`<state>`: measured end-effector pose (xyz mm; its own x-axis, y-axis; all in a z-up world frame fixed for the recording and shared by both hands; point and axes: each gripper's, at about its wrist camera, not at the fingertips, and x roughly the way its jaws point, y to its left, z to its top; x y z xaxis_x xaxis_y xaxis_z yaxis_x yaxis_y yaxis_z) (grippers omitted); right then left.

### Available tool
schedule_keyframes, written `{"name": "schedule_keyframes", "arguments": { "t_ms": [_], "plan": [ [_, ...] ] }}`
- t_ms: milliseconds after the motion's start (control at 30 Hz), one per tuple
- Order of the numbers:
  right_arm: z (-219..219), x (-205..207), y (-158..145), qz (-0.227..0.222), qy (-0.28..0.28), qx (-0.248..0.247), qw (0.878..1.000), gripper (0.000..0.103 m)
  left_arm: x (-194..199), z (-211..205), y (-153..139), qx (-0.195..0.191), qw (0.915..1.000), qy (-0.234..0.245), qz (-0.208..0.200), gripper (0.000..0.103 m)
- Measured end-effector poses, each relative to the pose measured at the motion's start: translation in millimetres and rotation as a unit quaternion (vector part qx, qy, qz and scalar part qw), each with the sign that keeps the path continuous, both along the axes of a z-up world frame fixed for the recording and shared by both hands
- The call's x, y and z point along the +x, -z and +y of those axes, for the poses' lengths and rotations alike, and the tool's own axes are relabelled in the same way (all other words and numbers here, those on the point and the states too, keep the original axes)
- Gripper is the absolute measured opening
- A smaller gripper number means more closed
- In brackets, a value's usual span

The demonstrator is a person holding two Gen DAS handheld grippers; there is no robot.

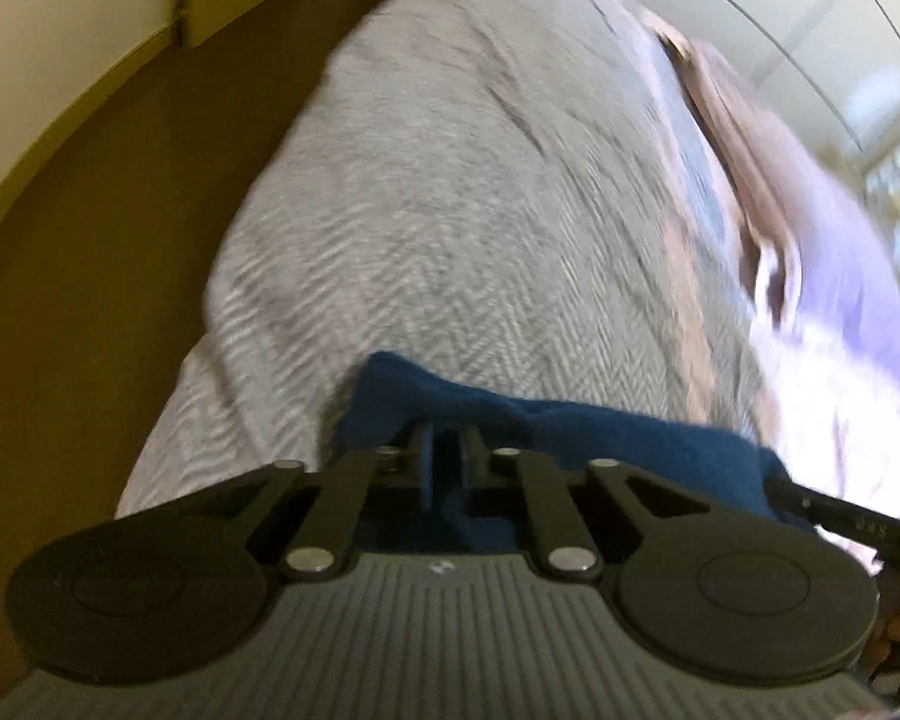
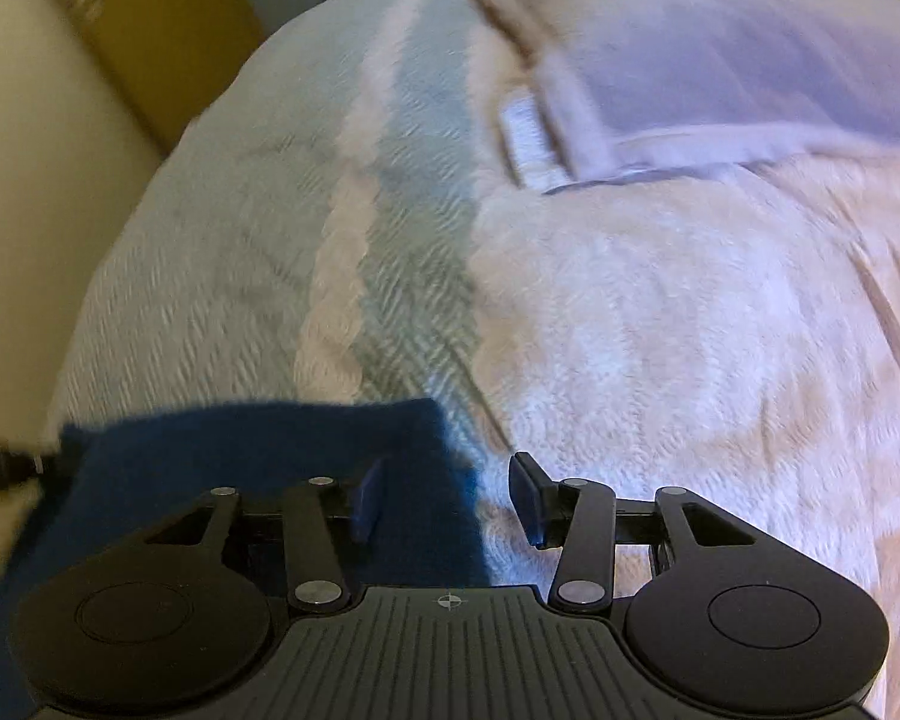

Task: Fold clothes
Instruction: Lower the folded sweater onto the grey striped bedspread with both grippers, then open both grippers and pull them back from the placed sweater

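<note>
Dark blue fleece-like garment (image 1: 600,426) was the piece being worked, lying on the bed's grey herringbone bedspread (image 1: 450,210). Judged step: mid-fold, one edge carried by the left side while the right side had no hold.

Left gripper (image 1: 444,450) was clenched on the blue garment; cloth sat bunched right between the pads and draped just ahead of and to the right of the fingertips. A strip of it ran off toward the right gripper's side, where a black arm of the other tool showed at the frame edge.

Right gripper (image 2: 447,495) stood released, jaws parted. The blue garment (image 2: 258,450) lay under and ahead of its left finger (image 2: 367,498), corner reaching roughly into the gap; the right finger (image 2: 525,498) hung over a white fluffy blanket (image 2: 660,330), not over the garment. Pads weren't pressing on the cloth, as far as the blur let me tell.

Beyond both grippers, a pale lilac cloth (image 2: 720,72) lay well apart, not part of this move.

Next move, my read: right gripper needs to shift left so both fingers straddle the blue edge, then clamp before any lift. Both views were motion-blurred, so the exact edge position was uncertain.
</note>
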<state>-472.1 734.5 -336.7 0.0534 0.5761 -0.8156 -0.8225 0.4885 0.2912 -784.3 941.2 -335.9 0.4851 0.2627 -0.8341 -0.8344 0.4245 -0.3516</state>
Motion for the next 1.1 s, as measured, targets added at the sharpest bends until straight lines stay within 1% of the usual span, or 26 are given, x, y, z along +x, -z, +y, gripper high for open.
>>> {"name": "schedule_keyframes", "arguments": {
  "t_ms": [33, 67, 133, 167, 233, 333, 433, 467, 533, 567, 600, 633, 700, 833, 933, 967, 1000, 1033, 1067, 1100],
  "plan": [
    [-4.2, 3.1, -7.9, 0.0, 0.01, 0.006, 1.0, 0.045, -7.2, -5.6, -8.8, 0.005, 1.0, -0.002, 0.004, 0.006],
    [-11.7, 2.0, -19.8, -0.011, 0.013, 0.012, 1.0, 0.045, -14.6, -12.2, -18.2, 0.012, 0.9999, -0.004, 0.008, 0.006],
    [-35.7, -7.0, -45.9, -0.026, 0.008, 0.026, 0.999, 0.045, -30.7, -28.8, -37.6, 0.027, 0.9995, -0.005, 0.017, 0.007],
    [-47.9, -14.5, -56.6, -0.029, 0.0, 0.033, 0.999, 0.045, -37.2, -43.5, -48.3, 0.032, 0.9994, 0.003, 0.014, 0.007],
    [-71.5, -37.0, -79.1, -0.039, -0.025, 0.043, 0.998, 0.045, -49.2, -74.8, -70.1, 0.041, 0.9989, 0.021, 0.006, 0.007],
    [-97.7, -81.4, -94.2, -0.064, -0.078, 0.052, 0.994, 0.045, -49.5, -120.7, -82.8, 0.036, 0.9979, 0.054, -0.002, 0.008],
    [-102.1, -117.8, -82.9, -0.095, -0.112, 0.043, 0.988, 0.044, -30.9, -154.7, -79.3, 0.056, 0.995, 0.083, 0.002, 0.008],
    [-100.9, -126.9, -76.2, -0.105, -0.119, 0.037, 0.987, 0.044, -25.2, -160.0, -71.9, 0.06, 0.9946, 0.085, 0.009, 0.008],
    [-95.2, -134.9, -57.6, -0.114, -0.128, 0.014, 0.985, 0.044, -14.7, -168.5, -54.7, 0.066, 0.9939, 0.084, 0.027, 0.007],
    [-91.8, -138.0, -47.5, -0.118, -0.132, -0.001, 0.984, 0.043, -13.9, -168.7, -42.9, 0.056, 0.9947, 0.076, 0.04, 0.007],
    [-89.0, -139.9, -37.7, -0.119, -0.136, -0.014, 0.983, 0.043, -14.5, -169.0, -36.1, 0.057, 0.9944, 0.074, 0.049, 0.002],
    [-88.2, -140.1, -30.3, -0.117, -0.14, -0.02, 0.983, 0.043, -15.1, -169.6, -30.7, 0.06, 0.9938, 0.074, 0.057, 0.002],
    [-88.9, -142.7, -24.0, -0.128, -0.15, -0.014, 0.98, 0.043, -16.3, -170.8, -19.8, 0.067, 0.9924, 0.073, 0.073, 0.002],
    [-90.3, -136.2, -29.7, -0.115, -0.141, 0.001, 0.983, 0.044, -17.7, -170.6, -32.5, 0.079, 0.9915, 0.07, 0.077, 0.001],
    [-104.8, -132.5, -51.2, -0.112, -0.108, 0.022, 0.988, 0.044, -32.7, -175.1, -49.4, 0.091, 0.9927, 0.048, 0.063, 0.002],
    [-113.4, -135.0, -58.5, -0.111, -0.1, 0.031, 0.988, 0.044, -38.7, -176.2, -52.6, 0.095, 0.9926, 0.041, 0.063, 0.002],
    [-120.2, -136.6, -62.2, -0.107, -0.096, 0.038, 0.989, 0.044, -44.7, -177.1, -55.2, 0.1, 0.9923, 0.034, 0.065, 0.002],
    [-124.1, -138.8, -62.6, -0.106, -0.098, 0.038, 0.989, 0.044, -49.0, -177.3, -53.1, 0.098, 0.9918, 0.03, 0.076, 0.002],
    [-128.1, -140.9, -63.0, -0.104, -0.099, 0.038, 0.989, 0.044, -52.8, -177.3, -49.9, 0.095, 0.9912, 0.025, 0.089, 0.004],
    [-130.6, -143.3, -61.0, -0.101, -0.102, 0.032, 0.989, 0.044, -55.1, -175.0, -45.0, 0.084, 0.9915, 0.022, 0.097, 0.004]
  ]
}}
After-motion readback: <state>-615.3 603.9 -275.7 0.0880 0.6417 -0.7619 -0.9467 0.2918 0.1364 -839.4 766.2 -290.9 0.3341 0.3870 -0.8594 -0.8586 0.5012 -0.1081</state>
